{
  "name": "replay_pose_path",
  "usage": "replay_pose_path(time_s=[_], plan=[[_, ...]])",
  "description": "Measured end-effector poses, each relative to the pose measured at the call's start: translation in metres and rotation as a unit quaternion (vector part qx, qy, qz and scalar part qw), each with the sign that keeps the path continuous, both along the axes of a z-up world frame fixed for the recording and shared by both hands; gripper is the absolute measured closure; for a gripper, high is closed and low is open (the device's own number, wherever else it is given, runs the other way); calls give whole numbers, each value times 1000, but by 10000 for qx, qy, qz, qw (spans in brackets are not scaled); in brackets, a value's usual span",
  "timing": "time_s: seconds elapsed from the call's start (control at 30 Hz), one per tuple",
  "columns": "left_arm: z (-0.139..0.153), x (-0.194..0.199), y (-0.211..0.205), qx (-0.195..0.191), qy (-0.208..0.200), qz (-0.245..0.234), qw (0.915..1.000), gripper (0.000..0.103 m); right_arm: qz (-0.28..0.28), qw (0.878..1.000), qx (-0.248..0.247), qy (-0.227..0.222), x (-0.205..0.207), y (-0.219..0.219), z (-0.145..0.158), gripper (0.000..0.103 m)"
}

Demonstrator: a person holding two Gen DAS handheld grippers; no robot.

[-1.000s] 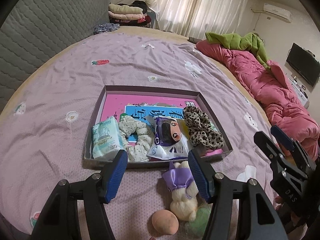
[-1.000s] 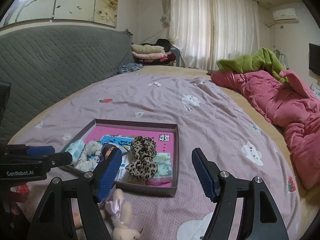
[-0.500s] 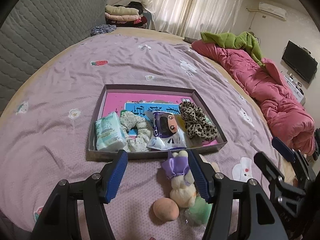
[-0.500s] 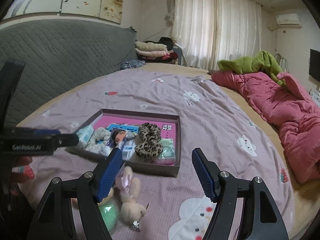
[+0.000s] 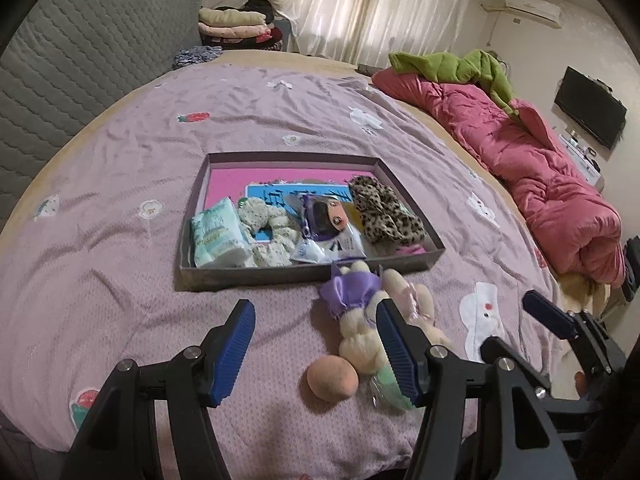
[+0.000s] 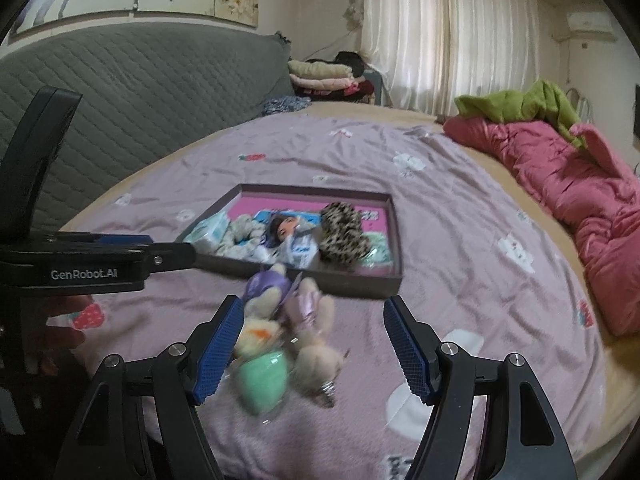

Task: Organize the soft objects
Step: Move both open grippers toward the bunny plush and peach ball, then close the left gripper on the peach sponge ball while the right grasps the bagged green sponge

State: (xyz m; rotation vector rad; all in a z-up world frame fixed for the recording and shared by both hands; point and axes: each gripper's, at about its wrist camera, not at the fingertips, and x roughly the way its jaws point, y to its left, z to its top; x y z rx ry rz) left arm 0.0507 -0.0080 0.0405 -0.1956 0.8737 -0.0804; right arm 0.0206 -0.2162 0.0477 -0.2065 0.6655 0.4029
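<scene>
A shallow brown box (image 5: 280, 275) (image 6: 344, 278) lies on the purple bedsheet. In it are a tissue pack (image 5: 216, 234), a floral scrunchie (image 5: 268, 226), a packaged doll (image 5: 326, 228) and a leopard scrunchie (image 5: 386, 210) (image 6: 342, 232). In front of the box lie a plush bunny in a purple dress (image 5: 356, 320) (image 6: 266, 290), a second plush in pink (image 5: 416, 304) (image 6: 310, 320), an orange sponge egg (image 5: 332, 376) and a green sponge egg (image 6: 262, 376). My left gripper (image 5: 316, 352) is open and empty above the toys. My right gripper (image 6: 310, 350) is open and empty over them.
A pink quilt (image 5: 540, 172) (image 6: 572, 176) with a green garment (image 5: 452, 66) lies along the bed's right side. A grey padded headboard (image 6: 140, 92) is at left. Folded clothes (image 5: 236, 24) sit at the back. A TV (image 5: 590, 108) hangs on the right wall.
Both grippers have pulled back from the box toward the near edge of the bed, so the plush toys and sponge eggs now lie between the fingers. Nothing was grasped.
</scene>
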Motion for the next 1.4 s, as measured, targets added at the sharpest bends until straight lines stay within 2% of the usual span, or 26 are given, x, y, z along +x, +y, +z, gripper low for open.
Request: replay_pose_path(time_s=[0.4,0.8,1.0,1.4], plan=[[-2,-10,0,122,70,15,9999,41,47,9997,9,238,-10,6,-5,29],[-15,-19,-1,215,278,-49,9994,41,194,9987,-169,436,-21,11,-16,29],[-22,-24,-3,284,398,-140,9987,41,251,9966,-327,709,-22,15,-27,29],[-41,-26,-12,315,663,-313,9968,41,164,9910,-147,1317,-12,10,-51,29]])
